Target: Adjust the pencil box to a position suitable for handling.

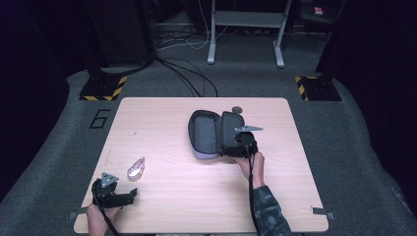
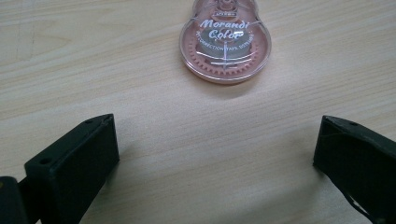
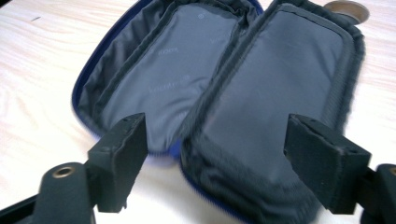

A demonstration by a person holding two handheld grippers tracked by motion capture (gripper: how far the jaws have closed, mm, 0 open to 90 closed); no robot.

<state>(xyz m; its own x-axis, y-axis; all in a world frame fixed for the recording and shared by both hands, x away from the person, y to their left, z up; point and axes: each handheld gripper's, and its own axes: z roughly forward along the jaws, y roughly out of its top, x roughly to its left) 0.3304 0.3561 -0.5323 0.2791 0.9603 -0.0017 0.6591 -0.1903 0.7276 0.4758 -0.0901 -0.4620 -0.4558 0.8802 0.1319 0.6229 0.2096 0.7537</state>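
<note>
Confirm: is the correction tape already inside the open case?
No, the correction tape lies on the table near the left gripper, apart from the open case.

Lab-like recording space, wooden table [image 1: 196,196], hazard-striped stand bases [image 1: 103,88], floor cables [image 1: 189,73]

Bare table [image 1: 196,196] separates correction tape [image 1: 136,168] and case [image 1: 211,133].

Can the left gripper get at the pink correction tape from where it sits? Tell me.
Probably yes. The left gripper has its jaws wide open, and bare table lies between them and the pink correction tape straight ahead, nothing in the way.
</note>
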